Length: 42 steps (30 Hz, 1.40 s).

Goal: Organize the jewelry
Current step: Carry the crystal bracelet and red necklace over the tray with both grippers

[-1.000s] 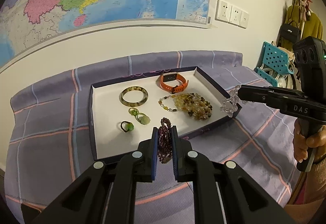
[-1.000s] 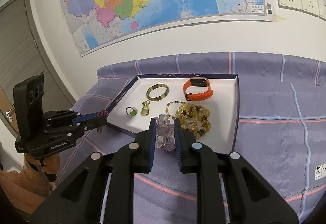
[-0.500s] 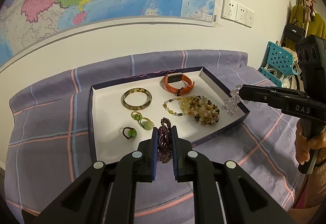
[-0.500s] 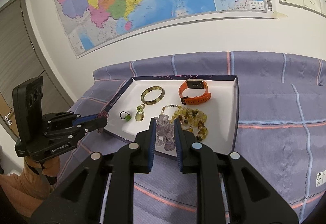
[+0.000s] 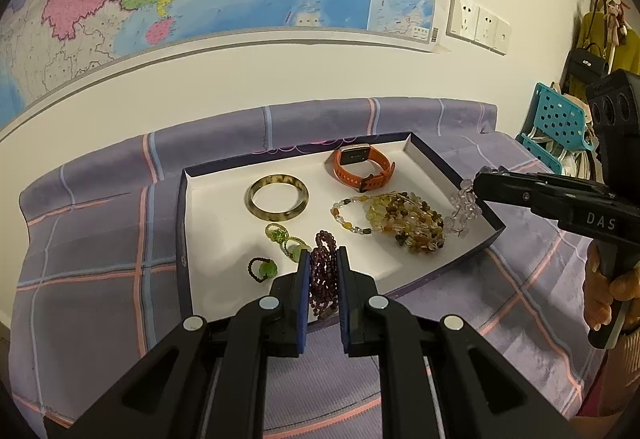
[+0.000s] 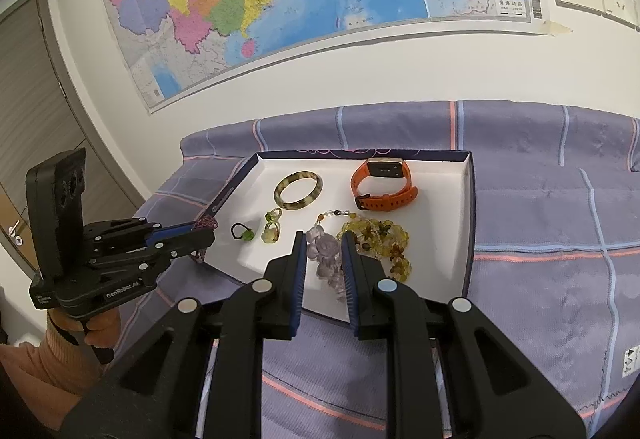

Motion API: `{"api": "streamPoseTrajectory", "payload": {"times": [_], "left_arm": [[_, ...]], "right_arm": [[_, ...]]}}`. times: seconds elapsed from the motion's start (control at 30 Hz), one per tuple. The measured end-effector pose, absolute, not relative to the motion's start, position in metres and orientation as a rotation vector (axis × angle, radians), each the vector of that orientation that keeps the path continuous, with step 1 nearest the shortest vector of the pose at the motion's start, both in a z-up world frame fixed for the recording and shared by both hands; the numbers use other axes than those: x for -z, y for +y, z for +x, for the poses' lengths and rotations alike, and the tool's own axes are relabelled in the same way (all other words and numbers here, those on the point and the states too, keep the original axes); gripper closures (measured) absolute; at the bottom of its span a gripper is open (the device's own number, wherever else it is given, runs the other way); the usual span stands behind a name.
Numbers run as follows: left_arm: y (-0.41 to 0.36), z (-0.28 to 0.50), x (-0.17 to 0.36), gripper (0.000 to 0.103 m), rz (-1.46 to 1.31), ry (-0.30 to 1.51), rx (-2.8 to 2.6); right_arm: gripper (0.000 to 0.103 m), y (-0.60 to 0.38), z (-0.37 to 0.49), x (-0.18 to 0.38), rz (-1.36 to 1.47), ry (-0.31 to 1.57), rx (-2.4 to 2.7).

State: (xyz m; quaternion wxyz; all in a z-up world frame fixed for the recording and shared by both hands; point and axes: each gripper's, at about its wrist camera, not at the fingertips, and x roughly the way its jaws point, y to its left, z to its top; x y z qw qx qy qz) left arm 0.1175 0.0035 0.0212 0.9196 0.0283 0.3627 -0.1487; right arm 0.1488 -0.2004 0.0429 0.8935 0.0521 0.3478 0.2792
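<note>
At lower centre, the left gripper [image 5: 323, 271] pinched a purple bracelet [image 5: 322, 279]; the right gripper [image 6: 323, 253] pinched a clear bracelet [image 6: 326, 259]. Each was best lowered onto bare tray [image 5: 224, 207] floor before release.

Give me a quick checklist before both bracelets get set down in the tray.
1. Left gripper shut on the purple bead bracelet: ok.
2. Right gripper shut on the clear crystal bracelet: ok.
3. Both bracelets over the tray: ok.
4. Bare tray floor under the purple bracelet: ok.
5. Crystal bracelet clear of the yellow bead pile: cannot tell, they hang close together.
6. Orange watch and bangle out of the way: ok.
</note>
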Motion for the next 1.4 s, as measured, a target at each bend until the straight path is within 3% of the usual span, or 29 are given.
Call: {"api": "streamPoseTrajectory", "payload": {"times": [1.4], "left_arm": [[0.006, 0.135, -0.014, 0.092, 0.062, 0.775, 0.277]], "right_arm": [[0.085, -0.195, 0.163, -0.038, 0.139, 0.746, -0.587]]}}
